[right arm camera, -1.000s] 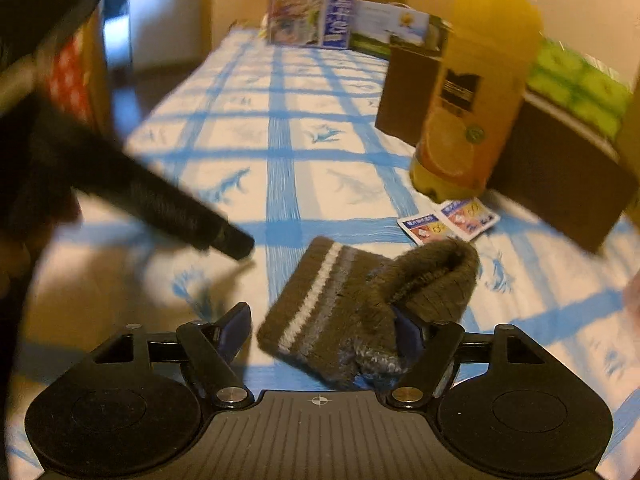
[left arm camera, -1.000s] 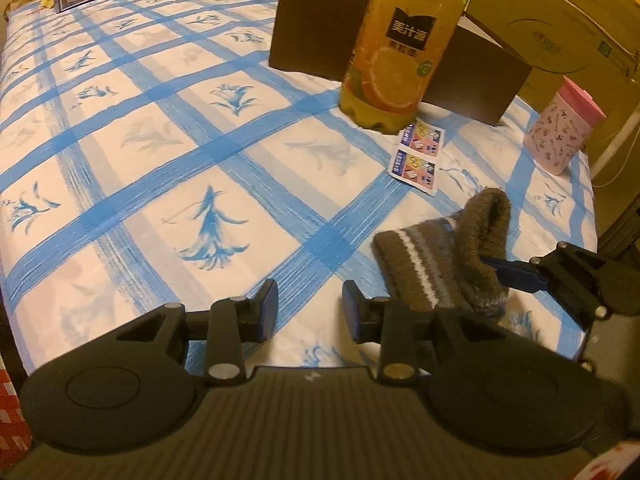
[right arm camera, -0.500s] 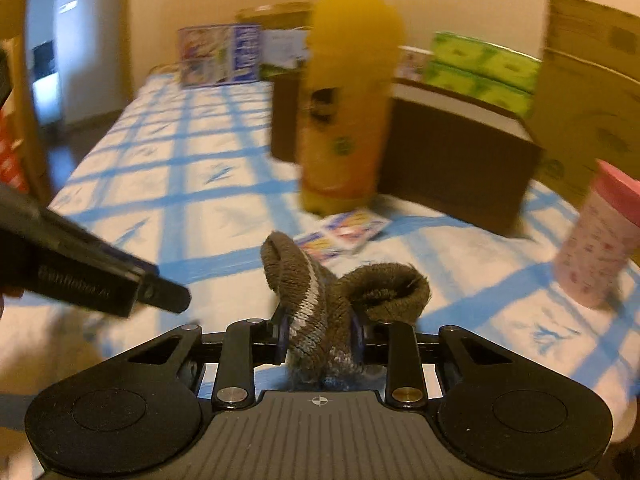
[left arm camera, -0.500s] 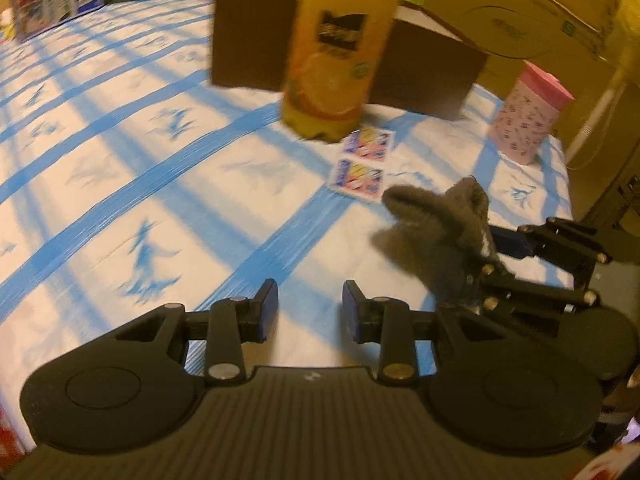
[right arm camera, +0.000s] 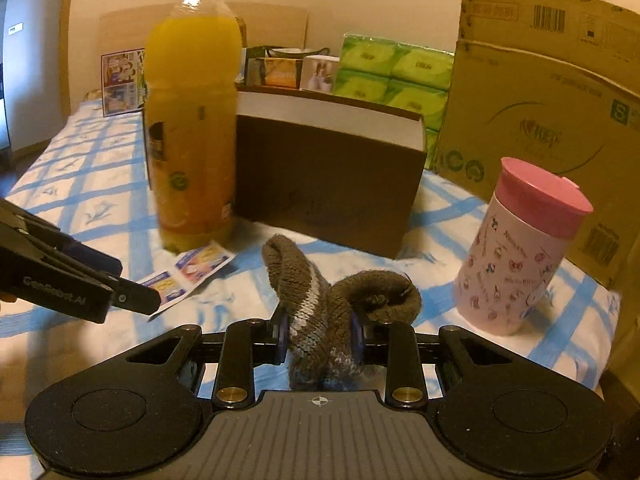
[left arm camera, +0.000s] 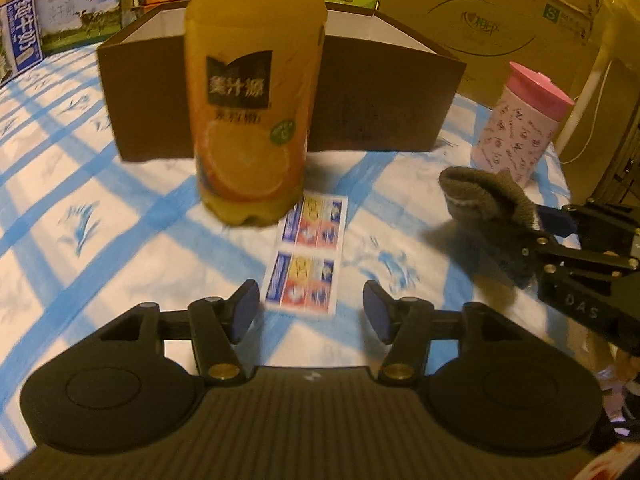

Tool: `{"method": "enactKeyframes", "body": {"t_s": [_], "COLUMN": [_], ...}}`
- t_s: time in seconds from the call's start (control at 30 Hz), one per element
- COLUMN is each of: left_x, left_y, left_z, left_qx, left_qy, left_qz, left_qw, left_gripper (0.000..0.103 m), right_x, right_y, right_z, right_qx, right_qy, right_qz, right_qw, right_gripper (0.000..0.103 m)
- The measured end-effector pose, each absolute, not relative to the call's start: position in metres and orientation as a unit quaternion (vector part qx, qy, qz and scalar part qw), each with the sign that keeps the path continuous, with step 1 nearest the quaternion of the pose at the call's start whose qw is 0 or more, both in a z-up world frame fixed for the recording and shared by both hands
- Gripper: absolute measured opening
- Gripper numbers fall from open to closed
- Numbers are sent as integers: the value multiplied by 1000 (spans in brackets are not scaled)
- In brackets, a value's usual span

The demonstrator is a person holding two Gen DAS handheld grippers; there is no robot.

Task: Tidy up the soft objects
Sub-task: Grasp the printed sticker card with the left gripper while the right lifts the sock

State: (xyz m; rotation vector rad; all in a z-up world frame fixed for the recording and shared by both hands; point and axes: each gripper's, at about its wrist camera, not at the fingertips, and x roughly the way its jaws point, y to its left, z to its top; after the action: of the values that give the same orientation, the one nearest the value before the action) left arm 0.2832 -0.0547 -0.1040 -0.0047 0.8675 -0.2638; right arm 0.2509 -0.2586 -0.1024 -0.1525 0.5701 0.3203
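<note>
A brown knit sock with a pale stripe (right arm camera: pixel 320 316) is pinched in my right gripper (right arm camera: pixel 319 338), which is shut on it and holds it above the blue-checked cloth. The sock also shows in the left wrist view (left arm camera: pixel 490 204), at the right, gripped by the right gripper (left arm camera: pixel 536 236). My left gripper (left arm camera: pixel 310 308) is open and empty, low over the cloth, just before a sticker sheet (left arm camera: pixel 308 256). An open brown box (right arm camera: pixel 328 176) stands behind, also in the left wrist view (left arm camera: pixel 384 92).
A tall orange juice bottle (left arm camera: pixel 252 92) stands in front of the brown box. A pink-lidded cup (right arm camera: pixel 520 248) stands at the right. Large cardboard cartons (right arm camera: pixel 540 112) and green tissue packs (right arm camera: pixel 392 80) line the back. The left gripper's arm (right arm camera: pixel 72 284) reaches in from the left.
My right gripper shut on the sock and lifted it off the cloth toward the box. My left gripper moved forward toward the bottle and opened wider.
</note>
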Motion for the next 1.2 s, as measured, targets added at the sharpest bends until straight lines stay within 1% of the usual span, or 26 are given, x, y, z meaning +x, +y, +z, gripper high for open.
{"method": "enactKeyframes", "body": {"t_s": [0.07,0.23,0.43,0.6,0.67,0.7,0.77,0.87,0.93,1.07,1.2], "left_x": [292,309,317,318,317,316,314,312,309,308,314], "left_y": [-59,-68,-73,-76,-78,-79,-81,-85,-88,-95,-94], "left_z": [-107,-119,-124,-126,-126,-125,-125,-124,-123,-124,-124], "left_qx": [9,38,54,59,63,64,67,59,56,77,69], "left_qy": [420,432,429,425,422,420,417,420,422,418,423], "left_qz": [-131,-134,-138,-141,-143,-146,-148,-148,-150,-140,-132], "left_qw": [898,891,891,892,893,893,894,893,892,894,894], "left_gripper": [59,60,64,62,54,52,45,44,44,53,55], "right_x": [259,273,282,285,284,283,281,279,277,275,276], "right_y": [-261,-262,-263,-267,-268,-269,-270,-272,-274,-276,-275], "right_z": [-107,-121,-125,-125,-124,-124,-124,-124,-123,-124,-125], "right_qx": [-75,-65,-42,-26,-24,-23,-19,-15,-12,-8,-7], "right_qy": [282,297,306,308,307,306,306,306,306,305,304], "right_qz": [163,181,192,194,194,194,193,190,188,186,186], "right_qw": [942,935,931,931,932,932,932,933,933,934,934], "right_gripper": [30,30,30,30,30,30,30,30,30,30,30]}}
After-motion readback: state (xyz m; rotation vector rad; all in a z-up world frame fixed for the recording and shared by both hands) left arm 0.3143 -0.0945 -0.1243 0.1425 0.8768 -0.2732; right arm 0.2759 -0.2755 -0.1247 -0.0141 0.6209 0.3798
